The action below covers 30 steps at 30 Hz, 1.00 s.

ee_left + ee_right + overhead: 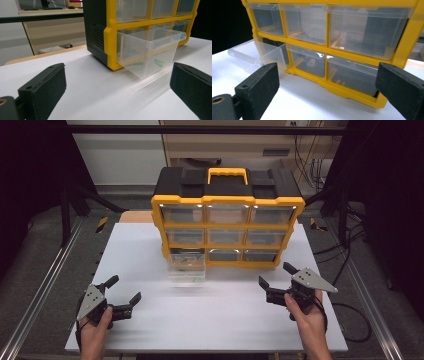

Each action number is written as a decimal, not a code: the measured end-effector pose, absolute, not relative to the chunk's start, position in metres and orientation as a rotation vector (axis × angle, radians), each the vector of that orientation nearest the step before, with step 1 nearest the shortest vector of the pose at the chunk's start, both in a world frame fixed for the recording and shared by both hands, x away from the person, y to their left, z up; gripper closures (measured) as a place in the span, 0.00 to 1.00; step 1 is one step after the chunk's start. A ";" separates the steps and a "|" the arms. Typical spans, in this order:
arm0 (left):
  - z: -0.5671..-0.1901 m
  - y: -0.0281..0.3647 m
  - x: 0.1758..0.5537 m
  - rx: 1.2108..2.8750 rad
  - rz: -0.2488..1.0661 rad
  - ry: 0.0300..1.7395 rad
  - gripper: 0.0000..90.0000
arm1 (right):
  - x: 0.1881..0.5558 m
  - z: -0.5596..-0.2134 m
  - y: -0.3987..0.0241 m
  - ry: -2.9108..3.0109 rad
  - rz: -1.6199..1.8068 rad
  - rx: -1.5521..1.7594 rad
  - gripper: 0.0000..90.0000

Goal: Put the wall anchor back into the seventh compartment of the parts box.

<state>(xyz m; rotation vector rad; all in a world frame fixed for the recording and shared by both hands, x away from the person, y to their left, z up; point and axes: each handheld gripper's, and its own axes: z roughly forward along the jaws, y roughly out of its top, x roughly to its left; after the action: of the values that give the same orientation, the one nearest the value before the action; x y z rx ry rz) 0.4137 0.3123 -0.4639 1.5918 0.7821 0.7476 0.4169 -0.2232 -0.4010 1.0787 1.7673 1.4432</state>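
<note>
Clear drawer (pixel 147 50) pulled out, green pieces (pixel 157 62) inside.

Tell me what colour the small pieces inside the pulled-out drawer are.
Green; the small pieces in the clear drawer show best in the left gripper view.

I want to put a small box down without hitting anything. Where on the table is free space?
The white table is bare between the left tongs and the right tongs, in front of the pulled-out clear drawer. A strip left of the yellow organizer is free too. It is crowded at the drawer itself.
</note>
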 end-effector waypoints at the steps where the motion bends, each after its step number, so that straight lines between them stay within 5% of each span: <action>1: -0.464 0.312 0.414 1.592 0.747 0.782 0.01 | 0.416 -0.402 -0.225 1.765 1.443 1.078 0.06; 30: -0.470 0.306 0.416 1.650 0.734 0.769 0.01 | 0.404 -0.458 -0.243 1.760 1.481 1.039 0.08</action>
<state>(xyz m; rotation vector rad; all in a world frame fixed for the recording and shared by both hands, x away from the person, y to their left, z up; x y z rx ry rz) 0.4158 0.3064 -0.4697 1.6502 0.7686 0.7337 0.4044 -0.2427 -0.4576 1.0391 1.7599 1.4810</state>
